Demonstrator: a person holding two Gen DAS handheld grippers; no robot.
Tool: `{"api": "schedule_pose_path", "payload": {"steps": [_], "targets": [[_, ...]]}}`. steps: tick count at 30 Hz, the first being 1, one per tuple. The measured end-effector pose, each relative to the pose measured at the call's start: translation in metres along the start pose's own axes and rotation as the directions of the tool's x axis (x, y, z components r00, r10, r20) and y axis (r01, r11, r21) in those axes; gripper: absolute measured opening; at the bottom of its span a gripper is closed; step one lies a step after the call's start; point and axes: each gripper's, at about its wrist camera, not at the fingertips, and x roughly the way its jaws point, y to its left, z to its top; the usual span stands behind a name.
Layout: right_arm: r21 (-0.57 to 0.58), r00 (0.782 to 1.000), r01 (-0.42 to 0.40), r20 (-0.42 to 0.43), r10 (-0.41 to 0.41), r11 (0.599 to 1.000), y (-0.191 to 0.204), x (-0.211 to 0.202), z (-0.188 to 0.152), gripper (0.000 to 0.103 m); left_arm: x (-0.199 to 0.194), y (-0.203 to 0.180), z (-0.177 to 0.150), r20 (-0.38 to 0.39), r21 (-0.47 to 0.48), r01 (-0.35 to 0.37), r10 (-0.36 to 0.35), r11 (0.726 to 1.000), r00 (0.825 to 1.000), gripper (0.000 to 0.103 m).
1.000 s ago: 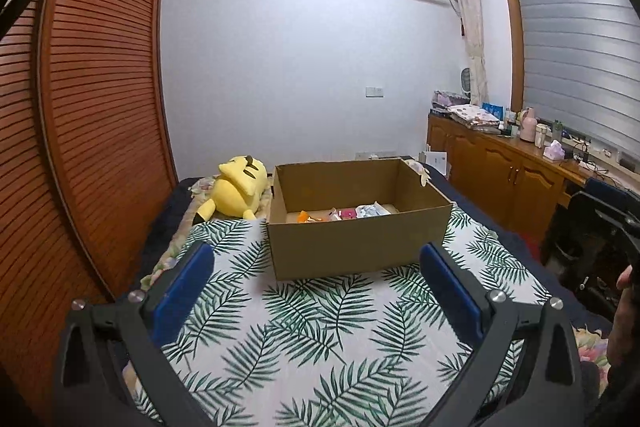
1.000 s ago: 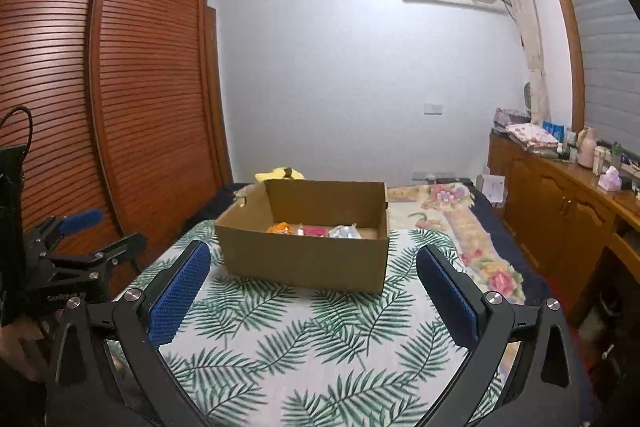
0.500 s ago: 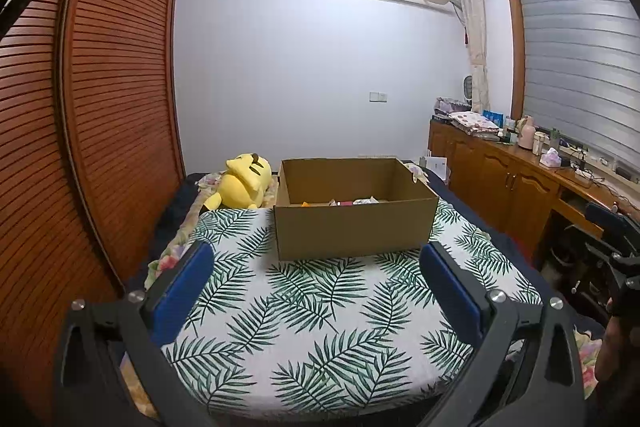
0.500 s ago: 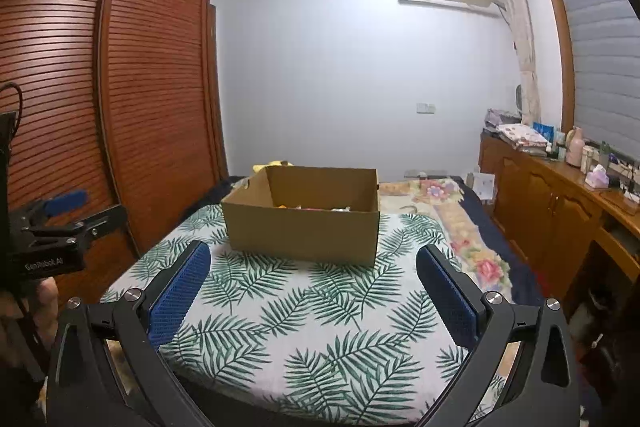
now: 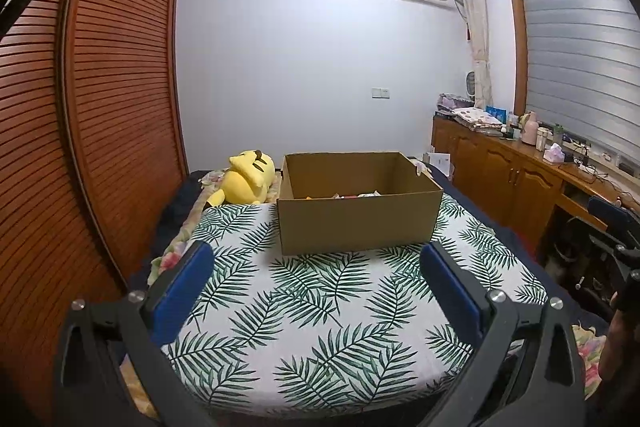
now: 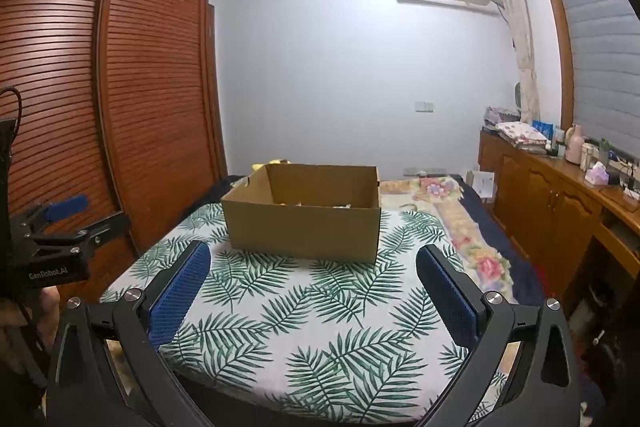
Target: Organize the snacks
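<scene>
backing off from the bed: against the earlier views, both cameras sit farther from the cardboard box and lower, so the snacks inside show only as a thin strip of wrappers above the near wall.
- left gripper: fingers spread wide, nothing between them.
- right gripper: fingers spread wide, nothing between them.
- cardboard box: open-topped, toward the far end of the palm-leaf bedspread.
- pikachu plush: just beside the box's left side.
- bedspread: no loose snacks visible.
judgement: retreat with empty tools suggests sorting is finished or nearly so.
</scene>
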Motion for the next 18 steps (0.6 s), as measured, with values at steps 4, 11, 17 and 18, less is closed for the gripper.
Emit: {"api": "schedule_pose_path", "payload": {"steps": [4, 11, 17, 18], "targets": [[0.007, 1.000, 0.001, 0.001, -0.001, 1.000, -0.0007, 0.0001, 0.0016, 0.103, -0.0001, 0.0031, -0.0027, -0.003, -0.003, -0.005, 0.005, 1.000, 1.000, 0.103], [0.009, 1.000, 0.001, 0.003, -0.001, 1.000, -0.0007, -0.0004, 0.0022, 0.103, -0.0003, 0.0059, -0.0051, -0.005, -0.006, -0.003, 0.003, 1.000, 1.000, 0.103], [0.009, 1.000, 0.000, 0.002, 0.000, 1.000, -0.0007, -0.0004, 0.0021, 0.103, -0.0020, 0.0066, -0.0068, -0.001, -0.007, -0.003, 0.003, 1.000, 1.000, 0.103], [0.008, 1.000, 0.003, 0.004, -0.003, 1.000, -0.0006, -0.0005, 0.0021, 0.103, -0.0023, 0.0066, -0.0071, -0.001, -0.007, -0.003, 0.003, 1.000, 1.000, 0.103]]}}
